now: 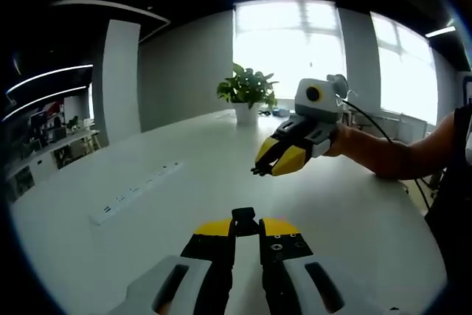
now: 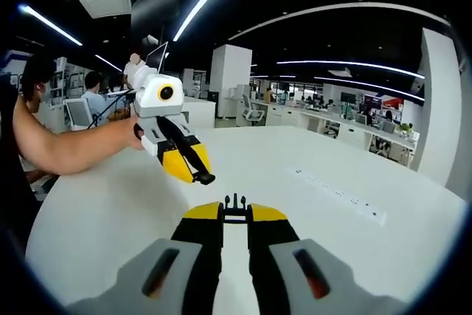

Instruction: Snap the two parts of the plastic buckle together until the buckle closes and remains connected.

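Both grippers' fingers (image 1: 214,228) clamp black buckle halves (image 1: 244,217) above table (image 1: 147,219).

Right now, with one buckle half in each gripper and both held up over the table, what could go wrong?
1. The socket half and pronged half are pinched only at the jaw tips, so pushing may twist one loose.
2. The halves are still apart; misaligned prongs could jam.
3. A dropped part could slide across the white table.
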Demonstrator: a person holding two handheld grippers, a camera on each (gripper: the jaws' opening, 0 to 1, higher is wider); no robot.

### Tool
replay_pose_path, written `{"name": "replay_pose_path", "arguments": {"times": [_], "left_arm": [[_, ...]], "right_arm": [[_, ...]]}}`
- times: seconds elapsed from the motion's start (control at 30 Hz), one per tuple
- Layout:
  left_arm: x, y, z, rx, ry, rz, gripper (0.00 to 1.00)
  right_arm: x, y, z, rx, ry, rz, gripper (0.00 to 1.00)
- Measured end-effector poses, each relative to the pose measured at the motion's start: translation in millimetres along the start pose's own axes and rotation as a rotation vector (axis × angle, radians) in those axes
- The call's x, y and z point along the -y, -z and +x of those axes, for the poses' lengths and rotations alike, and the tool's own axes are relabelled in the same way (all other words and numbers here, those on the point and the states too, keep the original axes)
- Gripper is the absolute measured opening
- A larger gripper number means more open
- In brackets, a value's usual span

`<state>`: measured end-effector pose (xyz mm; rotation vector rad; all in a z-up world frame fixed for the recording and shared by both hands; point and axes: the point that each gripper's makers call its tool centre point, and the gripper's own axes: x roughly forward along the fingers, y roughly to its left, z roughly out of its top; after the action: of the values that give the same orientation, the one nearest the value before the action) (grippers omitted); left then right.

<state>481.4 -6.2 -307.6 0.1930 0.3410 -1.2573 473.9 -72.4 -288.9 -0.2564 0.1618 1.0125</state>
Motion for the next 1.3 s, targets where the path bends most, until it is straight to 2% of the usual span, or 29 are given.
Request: {"name": "replay_pose_path", "arguments": {"times": [0.43,1.3], "left_arm": [[8.5,1.6,-1,0.000,0.005,0.003,0.11],[28.1,21.4,-12,-0.021,0.005,-0.010,0.11]], "right_arm": [[-5,1.7,-7,0.007,-0.003,0.012,0.10],[-31,9.9,-13,-0.011,-0.015,0.012,0.10]]}}
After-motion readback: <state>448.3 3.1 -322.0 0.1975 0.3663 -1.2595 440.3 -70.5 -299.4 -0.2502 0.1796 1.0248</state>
